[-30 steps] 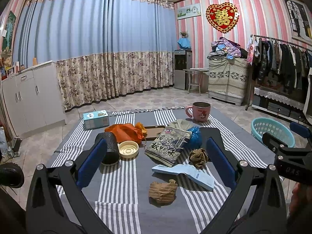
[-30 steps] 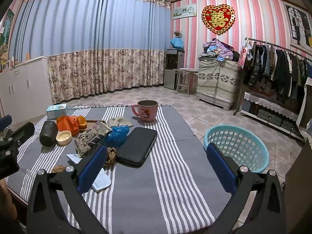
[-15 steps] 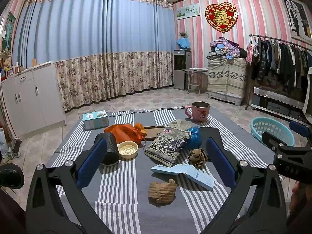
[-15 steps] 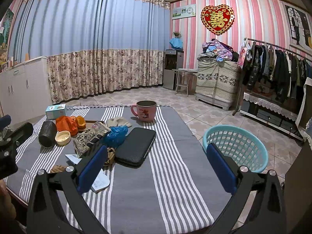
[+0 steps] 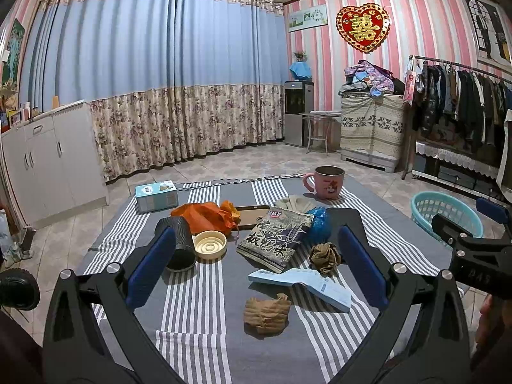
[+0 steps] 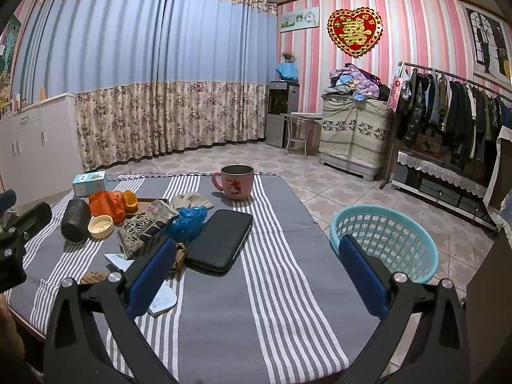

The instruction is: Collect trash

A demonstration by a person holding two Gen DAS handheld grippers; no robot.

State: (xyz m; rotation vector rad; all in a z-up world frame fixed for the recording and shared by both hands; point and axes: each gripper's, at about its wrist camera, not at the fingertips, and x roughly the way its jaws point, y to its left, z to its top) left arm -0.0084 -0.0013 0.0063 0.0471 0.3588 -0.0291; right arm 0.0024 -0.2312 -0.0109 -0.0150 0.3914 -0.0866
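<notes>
Litter lies on a grey striped tablecloth (image 5: pixel 192 304): a crumpled brown wad (image 5: pixel 267 312), a second brown wad (image 5: pixel 324 256), a blue plastic scrap (image 5: pixel 318 222), an orange bag (image 5: pixel 208 216), a printed packet (image 5: pixel 276 238) and a white-blue leaflet (image 5: pixel 304 284). My left gripper (image 5: pixel 256 265) hovers open above the near wad, holding nothing. My right gripper (image 6: pixel 256 275) is open and empty over the cloth's right part, beside a black case (image 6: pixel 220 240). A turquoise basket (image 6: pixel 384 240) stands on the floor at the table's right.
A pink mug (image 5: pixel 328 181), a black cylinder (image 5: pixel 176 240) on its side, a cream lid (image 5: pixel 209 244) and a small blue box (image 5: pixel 156 192) also sit on the table. Cabinets (image 5: pixel 48 166) stand left, a clothes rack (image 5: pixel 464 102) right, tiled floor beyond.
Both grippers have drifted only slightly; the right wrist view has shifted a little to the right. Nothing on the table has moved.
</notes>
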